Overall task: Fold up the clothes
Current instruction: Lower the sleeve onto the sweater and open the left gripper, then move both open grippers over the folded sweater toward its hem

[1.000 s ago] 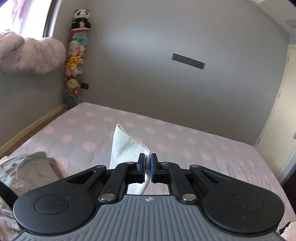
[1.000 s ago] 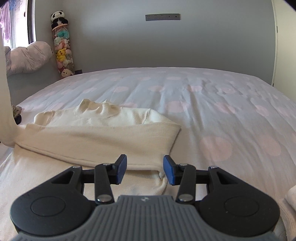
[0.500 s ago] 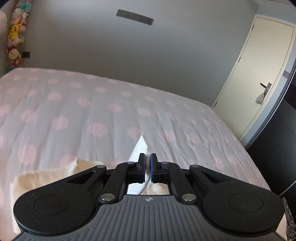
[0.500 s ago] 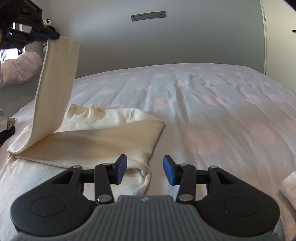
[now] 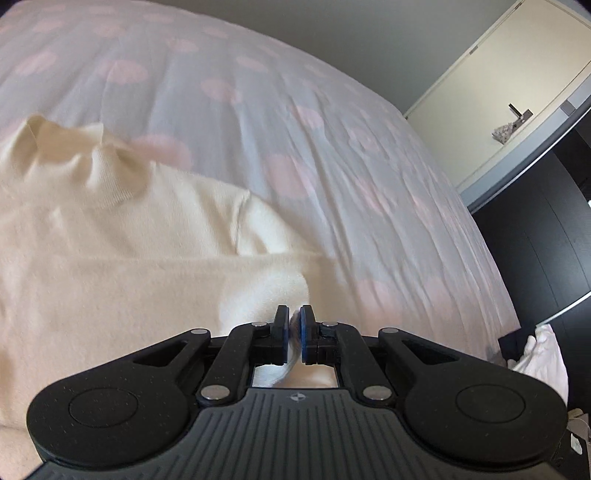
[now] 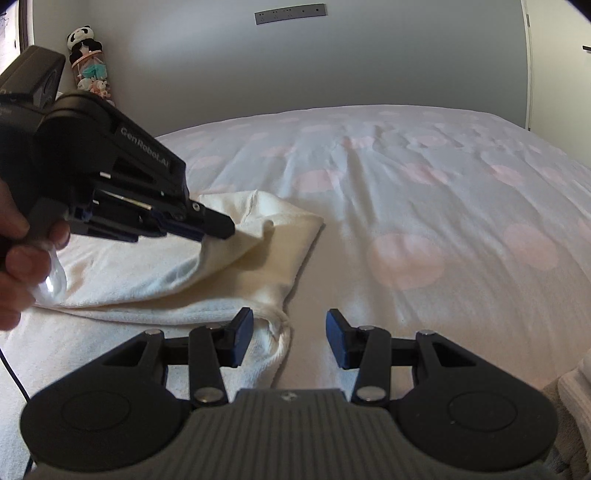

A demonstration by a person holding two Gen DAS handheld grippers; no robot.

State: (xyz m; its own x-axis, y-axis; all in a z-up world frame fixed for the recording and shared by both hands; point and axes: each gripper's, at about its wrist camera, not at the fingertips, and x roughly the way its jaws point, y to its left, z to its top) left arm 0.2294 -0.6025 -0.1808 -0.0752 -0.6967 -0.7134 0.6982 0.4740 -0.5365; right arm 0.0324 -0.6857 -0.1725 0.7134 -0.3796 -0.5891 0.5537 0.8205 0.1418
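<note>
We see a cream sweater (image 6: 155, 269) lying flat on the bed (image 6: 424, 206), near the bed's left edge in the right wrist view. Its long axis runs from the near edge toward the far wall, with the neck (image 5: 92, 147) at the far end, a soft stand-up collar bunched into ridges. One sleeve (image 6: 207, 258) is folded across the chest, running crosswise from left to right, and ends in a peak where it is lifted. The knit is fine and slightly fuzzy, with a visible shoulder seam (image 5: 240, 218).

At the left, a hand (image 6: 22, 254) carries the left gripper (image 6: 227, 230), angled down toward the garment. Its blue-padded jaws are pinched tight on the sleeve's cuff, and a strip of cloth shows squeezed between the pads in its own view (image 5: 294, 325). The body is matt black plastic with a ribbed grey base.

Further right, the right gripper (image 6: 290, 338) hangs low over the sweater's right-hand edge with its jaws parted and nothing pressed between them; the folded armpit corner (image 6: 279, 325) lies under the gap.

The bed cover is pale, thin and creased, printed with large pink dots. Behind it stands a grey wall with a long socket strip (image 6: 290, 13). In the far left corner is a tall column of soft toys (image 6: 90, 66) topped by a panda. To the right are a cream door (image 5: 517, 85) and dark wardrobe fronts (image 5: 546, 251).
</note>
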